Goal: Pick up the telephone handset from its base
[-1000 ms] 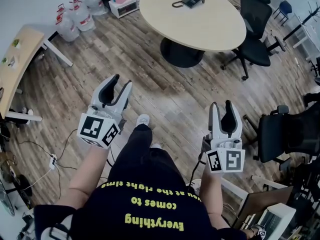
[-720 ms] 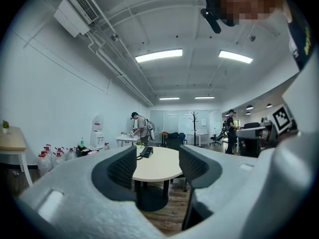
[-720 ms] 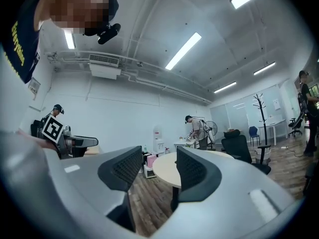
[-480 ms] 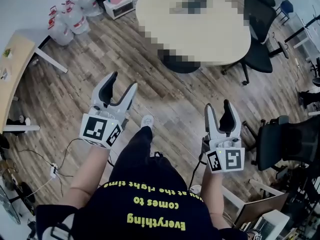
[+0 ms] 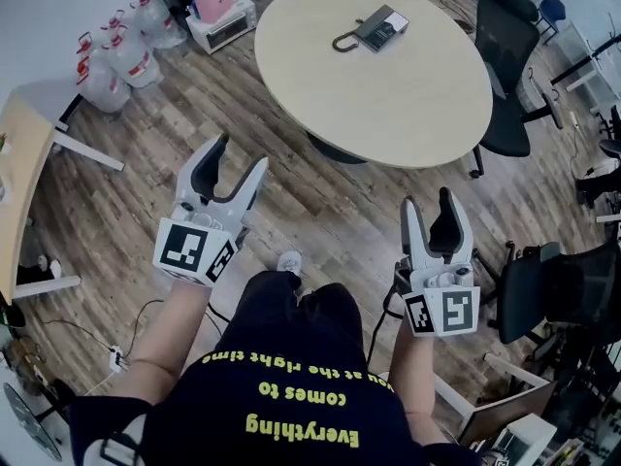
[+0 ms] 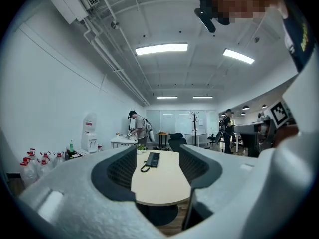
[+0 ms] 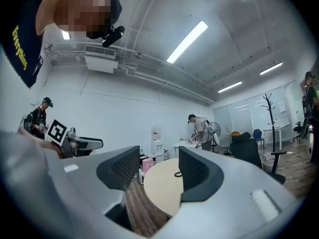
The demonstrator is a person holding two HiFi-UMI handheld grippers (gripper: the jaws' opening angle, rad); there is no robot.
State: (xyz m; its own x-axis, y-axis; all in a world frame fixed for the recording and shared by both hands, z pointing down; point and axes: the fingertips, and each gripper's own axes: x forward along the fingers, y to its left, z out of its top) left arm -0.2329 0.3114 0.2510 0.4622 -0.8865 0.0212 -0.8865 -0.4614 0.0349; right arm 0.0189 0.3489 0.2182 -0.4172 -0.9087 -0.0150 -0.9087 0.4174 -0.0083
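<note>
I hold both tools out over the wooden floor, level and aimed toward the round counter. The left hand-held gripper has just been opening, and its jaws stand wide apart with nothing between them. The right hand-held gripper has just been opening too and is equally wide and empty.

The telephone lies on the far part of the counter, well apart from both tools. Its handset looks seated on the base, though from here I cannot cleanly separate the two. A dark cord loops off one end of the telephone.

- **Reach:** The telephone sits toward the far side, so I must lean across the top or walk round it. An office chair stands close against the counter's right edge, where the right tool or my leg could knock it.
- **Cord:** A jaw that passes through the loop could snag it and drag the base along when I lift.
- **Grip:** If the pads close over the handset and base together, the whole telephone comes up. If they catch only one end, the handset may tip out. A nudge before the jaws close would likely slide the base across that smooth top.
</note>
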